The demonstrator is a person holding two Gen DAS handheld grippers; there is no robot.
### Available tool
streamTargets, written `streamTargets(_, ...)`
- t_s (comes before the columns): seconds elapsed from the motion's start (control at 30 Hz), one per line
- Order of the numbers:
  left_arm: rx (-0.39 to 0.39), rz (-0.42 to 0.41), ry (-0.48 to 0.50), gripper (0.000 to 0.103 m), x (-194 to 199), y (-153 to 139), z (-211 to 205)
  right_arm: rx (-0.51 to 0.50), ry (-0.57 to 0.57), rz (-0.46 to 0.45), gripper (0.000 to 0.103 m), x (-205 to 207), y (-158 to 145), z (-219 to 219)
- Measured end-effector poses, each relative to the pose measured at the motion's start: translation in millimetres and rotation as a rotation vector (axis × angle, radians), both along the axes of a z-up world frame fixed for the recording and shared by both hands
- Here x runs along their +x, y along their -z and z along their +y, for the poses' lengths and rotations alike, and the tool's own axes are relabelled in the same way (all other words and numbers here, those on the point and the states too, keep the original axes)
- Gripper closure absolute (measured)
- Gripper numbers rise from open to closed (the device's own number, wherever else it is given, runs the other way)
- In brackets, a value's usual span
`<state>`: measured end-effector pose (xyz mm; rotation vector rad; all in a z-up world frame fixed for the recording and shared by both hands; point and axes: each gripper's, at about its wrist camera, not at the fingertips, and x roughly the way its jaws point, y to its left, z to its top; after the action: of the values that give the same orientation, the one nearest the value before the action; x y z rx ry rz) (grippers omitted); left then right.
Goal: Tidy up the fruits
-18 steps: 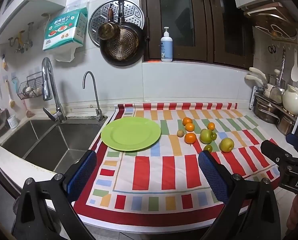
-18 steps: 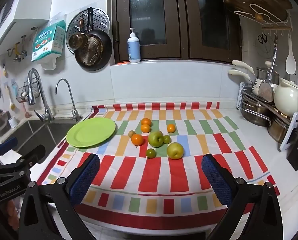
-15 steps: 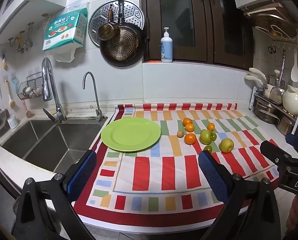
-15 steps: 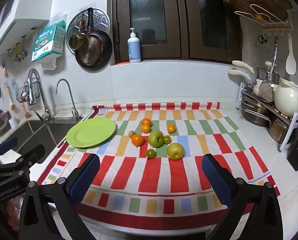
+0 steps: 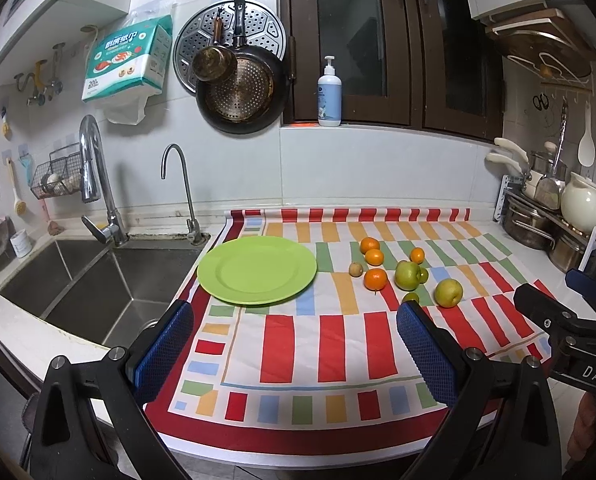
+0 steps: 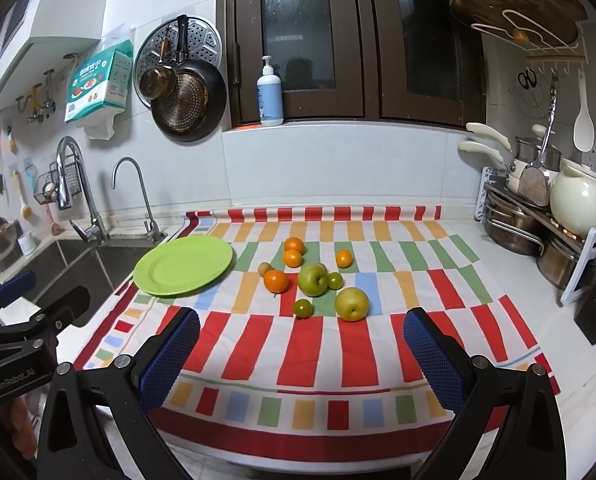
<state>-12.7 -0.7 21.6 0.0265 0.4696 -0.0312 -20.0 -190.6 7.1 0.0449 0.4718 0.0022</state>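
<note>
Left wrist view: the left gripper (image 5: 294, 344) hung over the near edge of the striped cloth (image 5: 330, 344), jaws wide apart and empty. The green plate (image 5: 257, 276) lay at twelve o'clock, bare; the fruit (image 5: 408, 275) clustered at one o'clock, well apart from the jaws. The sink (image 5: 78, 280) sat at ten o'clock.

Right wrist view: the right gripper (image 6: 300, 348) also stood spread wide, holding nothing. The yellow-green apple (image 6: 351, 304) and a small green fruit (image 6: 302, 308) lay at twelve o'clock, nearest its jaws, with oranges (image 6: 276, 281) just beyond. This hand looked the closer. Nothing blocked the way; the fruit is round, with no long axis to favour.
</note>
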Motion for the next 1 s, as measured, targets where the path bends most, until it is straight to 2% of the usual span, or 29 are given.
streamTargets(0.5, 0.003, 0.003, 0.002, 0.0, 3, 0, -1, 0.004, -0.001, -0.003, 0.0, 2, 0, 0)
streamTargets(1.0, 0.014, 0.028, 0.037, 0.0, 28, 8, 0, 0.003, -0.002, 0.018, 0.0, 19, 0, 7)
